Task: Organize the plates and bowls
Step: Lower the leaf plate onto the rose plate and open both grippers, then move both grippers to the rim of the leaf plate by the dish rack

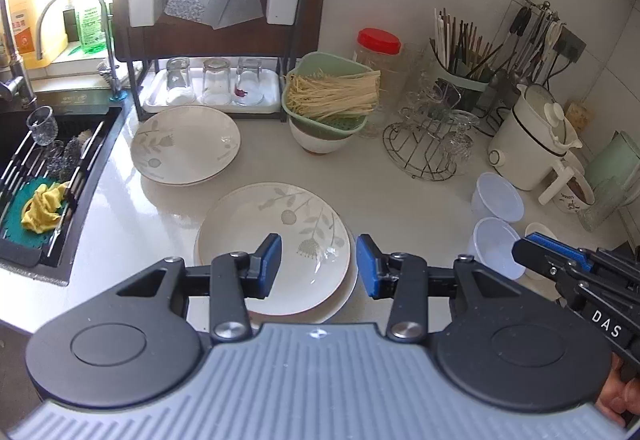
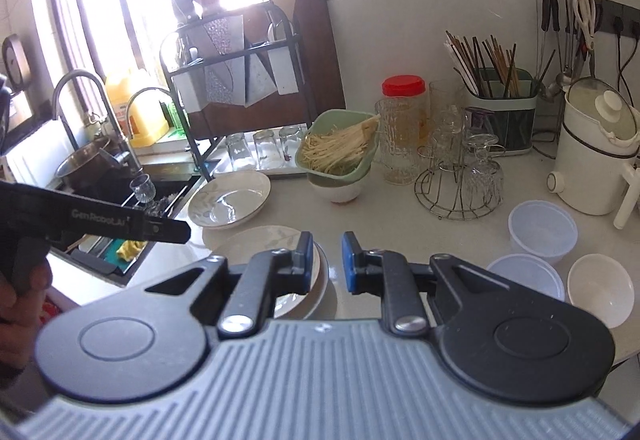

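White leaf-patterned plates (image 1: pixel 280 224), stacked two deep on the pale counter (image 1: pixel 400 200), lying directly beneath the left gripper (image 1: pixel 318 264), left pad over the top plate's well and right pad just past its right rim; seen from the right wrist, sitting under and left of the right gripper (image 2: pixel 327 260). Further back and to the left, a second pair of matching plates (image 1: pixel 186 146), close to the near stack but apart from it. At far left, a dark sink (image 1: pixel 92 176) with a drying rack, a small glass and a yellow cloth (image 1: pixel 42 208). Behind the far plates, a black dish rack (image 1: pixel 208 40) with three upturned glasses (image 1: pixel 216 80) on its white tray. Right of that, a green colander (image 1: pixel 332 92) full of pale strips, resting on a white bowl (image 1: pixel 320 146); then a red-lidded jar (image 1: pixel 378 40), a wire stand (image 1: pixel 424 148) of glassware, and a white lidded pot (image 1: pixel 532 144). Near right, two translucent plastic tubs (image 1: pixel 498 196) and a small white bowl (image 2: pixel 600 288) beside them. Nothing standing between either gripper and the near plates. Left jaws spread moderately, empty, above the plate and not pressing on it. Right jaws parted only by a narrow gap, nothing pinched between them.
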Action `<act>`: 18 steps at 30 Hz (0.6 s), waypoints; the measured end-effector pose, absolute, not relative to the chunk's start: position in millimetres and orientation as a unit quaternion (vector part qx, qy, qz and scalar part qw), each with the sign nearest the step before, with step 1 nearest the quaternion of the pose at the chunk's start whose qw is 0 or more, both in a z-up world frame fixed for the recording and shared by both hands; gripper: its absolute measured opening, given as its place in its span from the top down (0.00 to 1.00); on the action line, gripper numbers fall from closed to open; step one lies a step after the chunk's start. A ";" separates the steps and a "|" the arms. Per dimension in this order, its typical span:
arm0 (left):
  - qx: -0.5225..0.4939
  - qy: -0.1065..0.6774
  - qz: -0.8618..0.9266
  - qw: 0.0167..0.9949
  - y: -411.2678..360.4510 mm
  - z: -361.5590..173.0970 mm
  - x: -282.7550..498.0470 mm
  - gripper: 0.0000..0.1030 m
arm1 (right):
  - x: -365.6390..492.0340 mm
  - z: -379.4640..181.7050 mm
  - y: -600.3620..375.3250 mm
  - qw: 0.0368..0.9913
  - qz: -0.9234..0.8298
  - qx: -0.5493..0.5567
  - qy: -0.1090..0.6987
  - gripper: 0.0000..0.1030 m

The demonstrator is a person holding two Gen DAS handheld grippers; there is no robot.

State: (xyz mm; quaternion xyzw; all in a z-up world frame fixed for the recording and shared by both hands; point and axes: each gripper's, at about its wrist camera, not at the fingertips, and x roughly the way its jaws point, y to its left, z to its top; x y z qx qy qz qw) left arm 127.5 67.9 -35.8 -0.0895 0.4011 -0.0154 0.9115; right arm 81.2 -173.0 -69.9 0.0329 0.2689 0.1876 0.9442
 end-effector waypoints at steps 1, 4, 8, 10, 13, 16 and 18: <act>-0.091 0.400 -0.012 0.912 67.1 -34.9 124.4 0.53 | 79.4 -70.4 -175.2 0.944 0.188 0.033 0.270 0.81; -0.092 0.399 -0.004 0.913 64.0 -33.6 115.6 0.51 | 73.7 -71.8 -181.1 0.942 0.192 0.034 0.272 0.81; -0.095 0.401 0.007 0.911 60.2 -32.4 104.6 0.47 | 66.6 -73.6 -186.9 0.939 0.200 0.038 0.275 0.81; -0.095 0.398 0.013 0.912 59.6 -29.9 98.6 0.43 | 63.8 -75.3 -187.0 0.939 0.201 0.037 0.276 0.81; -0.090 0.396 0.020 0.913 61.6 -28.3 93.0 0.40 | 59.6 -78.2 -184.8 0.939 0.202 0.033 0.277 0.81; -0.090 0.398 0.021 0.913 65.7 -31.3 92.5 0.39 | 57.1 -79.3 -181.2 0.939 0.203 0.032 0.277 0.81; -0.087 0.401 0.020 0.912 68.0 -34.9 94.2 0.39 | 57.0 -79.8 -180.1 0.939 0.199 0.033 0.277 0.81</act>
